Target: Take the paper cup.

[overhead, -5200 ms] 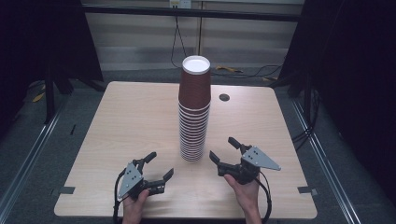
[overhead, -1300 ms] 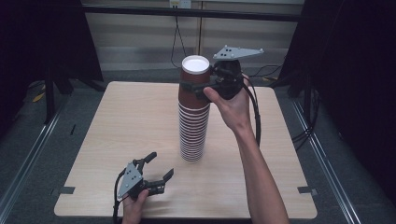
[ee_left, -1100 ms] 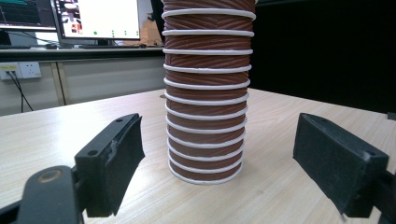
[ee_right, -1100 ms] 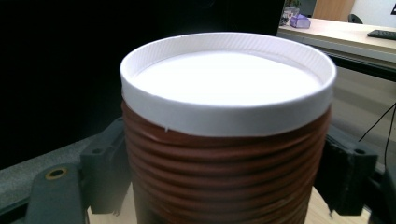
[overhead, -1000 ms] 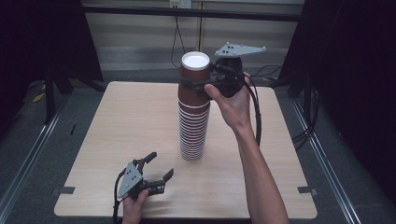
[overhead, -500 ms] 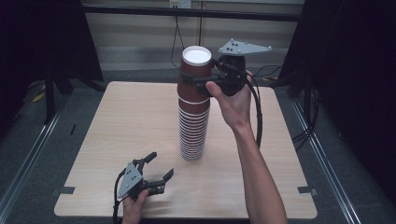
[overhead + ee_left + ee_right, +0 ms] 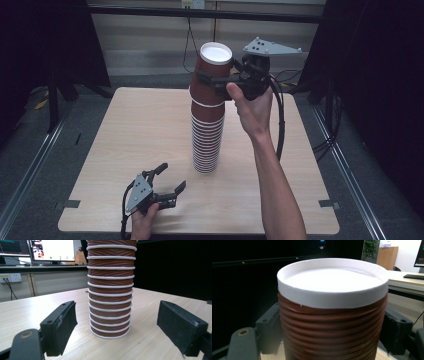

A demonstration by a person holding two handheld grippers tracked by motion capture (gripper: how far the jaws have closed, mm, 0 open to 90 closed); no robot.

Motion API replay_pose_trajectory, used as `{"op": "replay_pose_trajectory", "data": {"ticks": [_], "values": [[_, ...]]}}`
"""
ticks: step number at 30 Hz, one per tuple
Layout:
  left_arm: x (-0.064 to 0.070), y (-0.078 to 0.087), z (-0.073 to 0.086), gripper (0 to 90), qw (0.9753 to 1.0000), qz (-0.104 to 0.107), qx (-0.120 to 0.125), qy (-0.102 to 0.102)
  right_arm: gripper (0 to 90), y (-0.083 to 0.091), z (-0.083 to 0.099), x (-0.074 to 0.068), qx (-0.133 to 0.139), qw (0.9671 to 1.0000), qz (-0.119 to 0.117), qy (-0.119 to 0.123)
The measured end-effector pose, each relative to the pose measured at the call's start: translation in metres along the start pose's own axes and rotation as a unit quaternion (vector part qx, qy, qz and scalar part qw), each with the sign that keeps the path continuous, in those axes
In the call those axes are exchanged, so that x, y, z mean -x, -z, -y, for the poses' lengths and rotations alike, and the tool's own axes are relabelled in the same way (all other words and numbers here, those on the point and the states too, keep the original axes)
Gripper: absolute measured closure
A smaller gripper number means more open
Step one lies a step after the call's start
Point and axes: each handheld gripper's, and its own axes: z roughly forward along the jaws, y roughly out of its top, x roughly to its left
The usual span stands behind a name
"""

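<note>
Right gripper (image 7: 216, 84) fingers clamped the top cup (image 7: 214, 75), sitting between them above the stack (image 7: 207, 140). Lift straight, avoid dragging lower cups. Left gripper (image 7: 167, 182) fingers wide, stack ahead, on counter (image 7: 125, 130).

In the right gripper view, a brown ribbed paper cup (image 7: 332, 335) with a thick white rim stands upright between the right gripper (image 7: 332, 340)'s two black jaws, which press its sides, with a keyboard (image 7: 414, 276) on a pale desk (image 7: 404, 281) behind.
</note>
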Motion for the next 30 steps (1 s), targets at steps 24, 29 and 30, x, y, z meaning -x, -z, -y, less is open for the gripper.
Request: {"op": "replay_pose_trajectory", "data": {"ticks": [24,29,30], "values": [[0.000,0.000,0.000,15.8,1.0000,0.002,0.000,0.000,19.3,0.009,-0.012,-0.002,0.059,0.9982,-0.006,-0.007],[0.000,0.000,0.000,15.8,1.0000,0.002,0.000,-0.001,19.3,0.013,-0.013,-0.002,0.072,0.9974,-0.007,-0.004],[0.000,0.000,0.000,15.8,1.0000,0.002,-0.001,-0.002,19.3,0.014,-0.013,-0.002,0.075,0.9971,-0.011,-0.006]]}}
